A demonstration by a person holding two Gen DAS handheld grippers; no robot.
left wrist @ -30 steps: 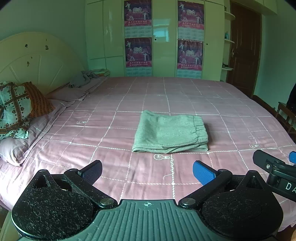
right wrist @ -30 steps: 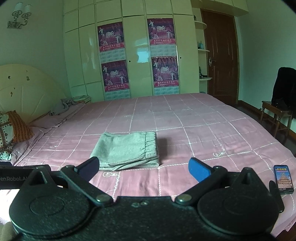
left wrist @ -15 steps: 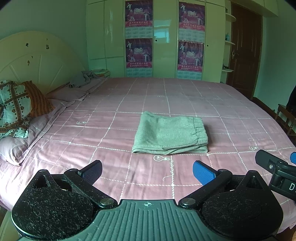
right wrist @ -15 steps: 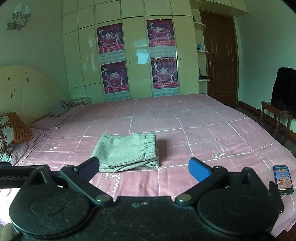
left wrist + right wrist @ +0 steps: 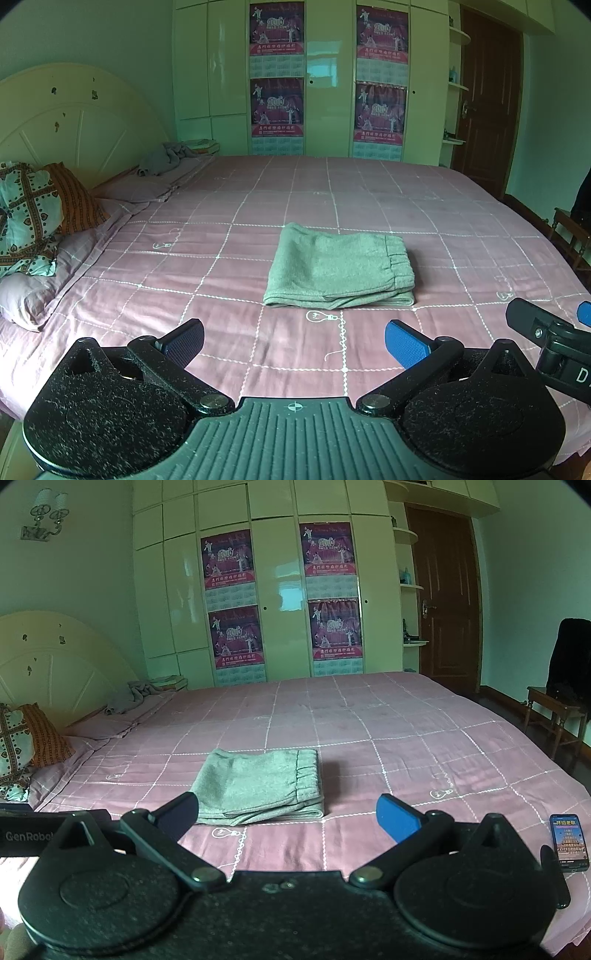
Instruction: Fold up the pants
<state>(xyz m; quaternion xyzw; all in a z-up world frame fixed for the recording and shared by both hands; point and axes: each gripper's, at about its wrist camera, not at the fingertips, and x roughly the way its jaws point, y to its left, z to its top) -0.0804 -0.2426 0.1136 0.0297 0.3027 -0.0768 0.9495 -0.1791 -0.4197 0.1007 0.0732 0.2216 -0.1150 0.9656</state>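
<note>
Grey pants lie folded into a neat rectangle on the pink checked bedspread, elastic waistband on the right edge, layered fold edges facing the tongs. Left gripper held low over the near edge of the bed, its blue-padded fingers spread wide, nothing between them; the pants sit straight ahead of it, apart from both fingertips, slightly toward its right finger. Right gripper likewise spread wide and empty; from it the pants lie ahead and toward its left finger, whose tip overlaps the bundle's near left corner in view, though whether it touches cannot be told. In the left wrist view part of the right gripper shows at the far right edge, just beside the left one. A phone with lit screen lies on the bedspread to the right of the right gripper, near the bed's edge. Far to the left of both tongs: patterned pillows against the cream headboard, and beyond them a crumpled grey cloth. Past the pants, at the far side of the bed, a pale wardrobe bearing four posters; a dark wooden door to its right. A wooden chair with dark clothing draped over it stands right of the bed.
</note>
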